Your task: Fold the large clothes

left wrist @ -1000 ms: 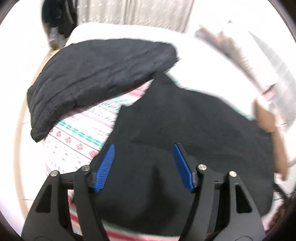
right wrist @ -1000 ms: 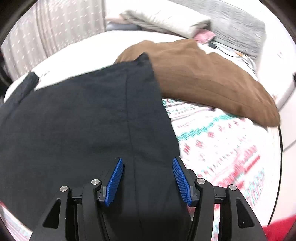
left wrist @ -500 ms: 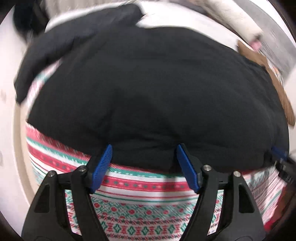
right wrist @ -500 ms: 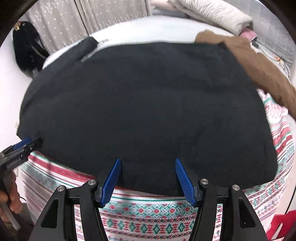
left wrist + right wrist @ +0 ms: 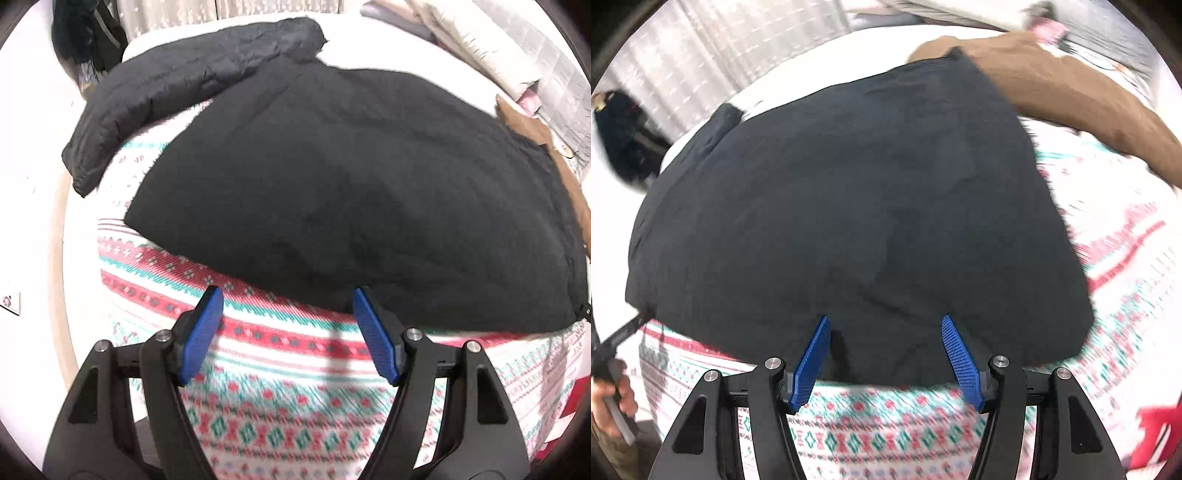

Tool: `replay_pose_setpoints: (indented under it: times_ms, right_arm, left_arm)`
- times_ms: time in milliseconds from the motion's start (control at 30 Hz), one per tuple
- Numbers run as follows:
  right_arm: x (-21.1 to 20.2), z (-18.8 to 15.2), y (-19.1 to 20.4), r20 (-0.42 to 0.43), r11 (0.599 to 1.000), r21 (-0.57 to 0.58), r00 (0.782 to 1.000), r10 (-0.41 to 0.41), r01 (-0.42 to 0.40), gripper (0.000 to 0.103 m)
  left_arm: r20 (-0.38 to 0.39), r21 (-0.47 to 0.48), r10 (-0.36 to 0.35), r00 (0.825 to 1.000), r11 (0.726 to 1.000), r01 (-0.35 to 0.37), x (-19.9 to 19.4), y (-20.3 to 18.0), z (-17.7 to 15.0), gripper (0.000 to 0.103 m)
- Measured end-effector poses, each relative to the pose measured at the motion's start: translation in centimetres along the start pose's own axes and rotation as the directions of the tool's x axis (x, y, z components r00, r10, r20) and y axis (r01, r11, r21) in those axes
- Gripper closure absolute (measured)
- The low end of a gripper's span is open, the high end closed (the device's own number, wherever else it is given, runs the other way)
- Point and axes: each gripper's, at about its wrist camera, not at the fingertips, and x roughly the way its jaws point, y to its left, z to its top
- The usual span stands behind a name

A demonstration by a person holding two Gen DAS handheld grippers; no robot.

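- Left wrist view: my left tongs (image 5: 286,328) hang spread wide with nothing between the blue ribbed pads (image 5: 201,334). They sit just off the near hem of the large black fleece garment (image 5: 351,192), over the red, green and white patterned bedspread (image 5: 280,402).
- The black garment lies flat across the middle of the bed. Its far left corner touches or overlaps a black quilted puffer jacket (image 5: 177,85); I cannot tell which. A brown fabric piece (image 5: 532,129) peeks out at its right edge.
- My judgement: the step in hand is taking the near hem for a fold away from me. I would slide one pad under the hem and the other on top, so I catch every layer and none of the bedspread.
- Right wrist view: my right tongs (image 5: 886,356) are spread as well and grip nothing. Their pads frame the near hem, with black cloth showing between them.
- At the left edge the other gripper's tip (image 5: 626,328) reaches the garment's left corner, with the operator's hand (image 5: 613,397) below it.
- The brown piece (image 5: 1071,92) lies along the garment's far right side, so I would keep the fold short of it.
- I would pinch both sides at matching points on the hem, lift level, and carry it over evenly, so the fold line stays straight and the thick fabric does not bunch.
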Motion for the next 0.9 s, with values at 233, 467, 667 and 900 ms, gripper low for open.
replay_pose_setpoints:
  times_ms: [233, 467, 667, 900]
  right_arm:
    - [-6.0, -2.3, 4.8, 0.156, 0.996, -0.075, 0.987, -0.029, 0.041, 0.027]
    - [-6.9, -4.6, 8.3, 0.150, 0.992, -0.123, 0.988, 0.031, -0.013, 0.027]
    - [-9.4, -6.2, 12.7, 0.274, 0.983, -0.184, 0.961, 0.034, 0.018, 0.027]
    - [-12.2, -8.8, 14.8, 0.392, 0.981, -0.195, 0.918, 0.068, 0.010, 0.016]
  left_arm:
    - [0.160, 0.102, -0.065, 0.985, 0.994, 0.049, -7.6, -3.3, -2.8, 0.027]
    - [0.229, 0.210, -0.134, 0.964, 0.974, 0.085, -11.2, -6.5, -5.2, 0.026]
    - [0.273, 0.232, -0.176, 0.946, 0.966, 0.112, -12.9, -6.6, -5.5, 0.026]
    - [0.353, 0.249, -0.198, 0.915, 0.962, 0.112, -15.3, -6.7, -7.1, 0.020]
